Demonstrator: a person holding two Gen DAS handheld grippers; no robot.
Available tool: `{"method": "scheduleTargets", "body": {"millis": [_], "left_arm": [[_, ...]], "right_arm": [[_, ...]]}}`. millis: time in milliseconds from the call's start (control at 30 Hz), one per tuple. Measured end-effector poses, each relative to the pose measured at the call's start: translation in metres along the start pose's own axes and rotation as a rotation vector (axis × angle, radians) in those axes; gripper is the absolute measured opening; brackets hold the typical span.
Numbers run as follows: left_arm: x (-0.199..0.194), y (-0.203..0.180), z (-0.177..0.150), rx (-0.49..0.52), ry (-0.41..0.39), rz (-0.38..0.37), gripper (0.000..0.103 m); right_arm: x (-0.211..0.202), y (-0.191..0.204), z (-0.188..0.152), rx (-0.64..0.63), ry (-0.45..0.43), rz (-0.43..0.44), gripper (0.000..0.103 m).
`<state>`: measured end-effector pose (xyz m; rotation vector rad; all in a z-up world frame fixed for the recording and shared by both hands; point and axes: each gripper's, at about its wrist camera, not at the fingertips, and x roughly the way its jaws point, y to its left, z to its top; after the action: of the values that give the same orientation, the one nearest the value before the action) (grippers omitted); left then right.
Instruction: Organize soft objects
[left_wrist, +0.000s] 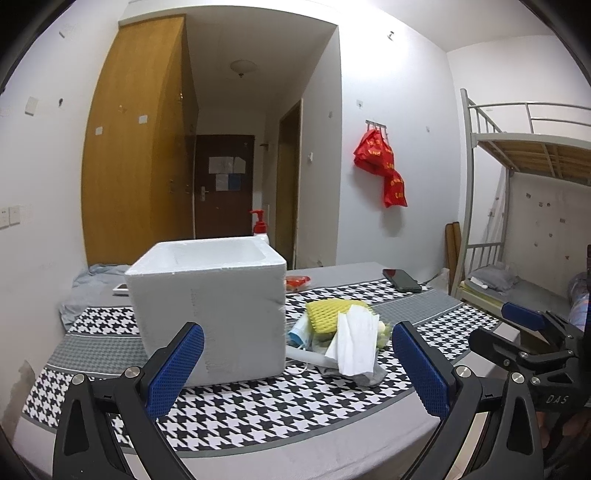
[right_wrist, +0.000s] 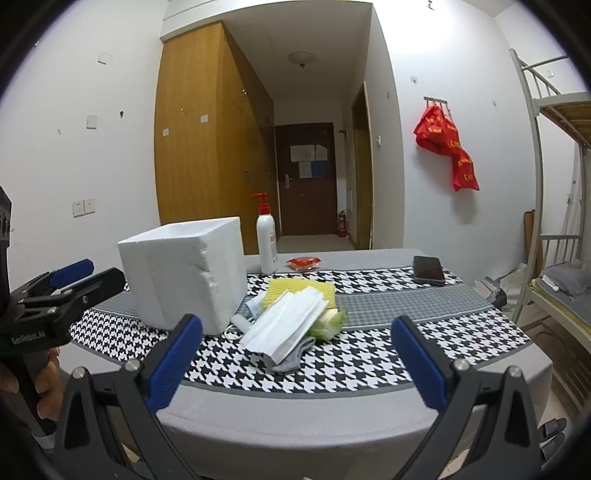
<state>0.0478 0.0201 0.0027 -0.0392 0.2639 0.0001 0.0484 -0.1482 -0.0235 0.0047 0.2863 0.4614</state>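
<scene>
Now both grippers held above the near edge of the table (right_wrist: 332, 417), neither touching anything. Left gripper (left_wrist: 295, 365) with jaws spread wide, blue pads (left_wrist: 177, 365) framing the foam box (left_wrist: 210, 314) and the heap beside it. Right gripper (right_wrist: 295, 354) likewise agape, nothing between the fingers, pointed at the heap. Seen also from the right wrist view at far left, the left gripper gripped by a hand (right_wrist: 44, 387).

Soft objects piled in one heap just right of the box, touching or nearly touching its lower corner: a yellow foam net (right_wrist: 299, 291) at the back, a stack of white face masks (right_wrist: 284, 325) draped over the front, a grey cloth (right_wrist: 291, 360) poking out beneath, a light blue mask (right_wrist: 253, 306) tucked against the box side, a pale green item (right_wrist: 328, 321) at the right edge, too crumpled to identify. Box open-topped, upright, on the houndstooth cloth (right_wrist: 332, 369).

Farther back: a white pump bottle (right_wrist: 266, 243) with red top just behind the box, a small red packet (right_wrist: 303, 263) near it, a dark phone (right_wrist: 428, 270) lying flat well to the right. Beyond the table, a red bag (right_wrist: 447, 147) hanging on the wall and a bunk bed (left_wrist: 524, 147) at right.
</scene>
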Motion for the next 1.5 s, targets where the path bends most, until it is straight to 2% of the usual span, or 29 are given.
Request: {"method": "scheduleTargets", "body": {"millis": [733,933,1500], "left_arm": [[0.053,-0.019,0.001,0.051,0.100,-0.112,0.102],[0.076,-0.026,-0.002,0.053,0.170,-0.164,0.102],[0.129,-0.042,-0.014,0.062,0.331,-0.224,0.102]], "right_arm": [[0.039,-0.024,0.003,0.020,0.070,-0.046,0.103],[0.052,-0.030,0.001,0.027,0.100,-0.057,0.103],[0.083,-0.060,-0.010,0.078,0.173,-0.093,0.103]]}}
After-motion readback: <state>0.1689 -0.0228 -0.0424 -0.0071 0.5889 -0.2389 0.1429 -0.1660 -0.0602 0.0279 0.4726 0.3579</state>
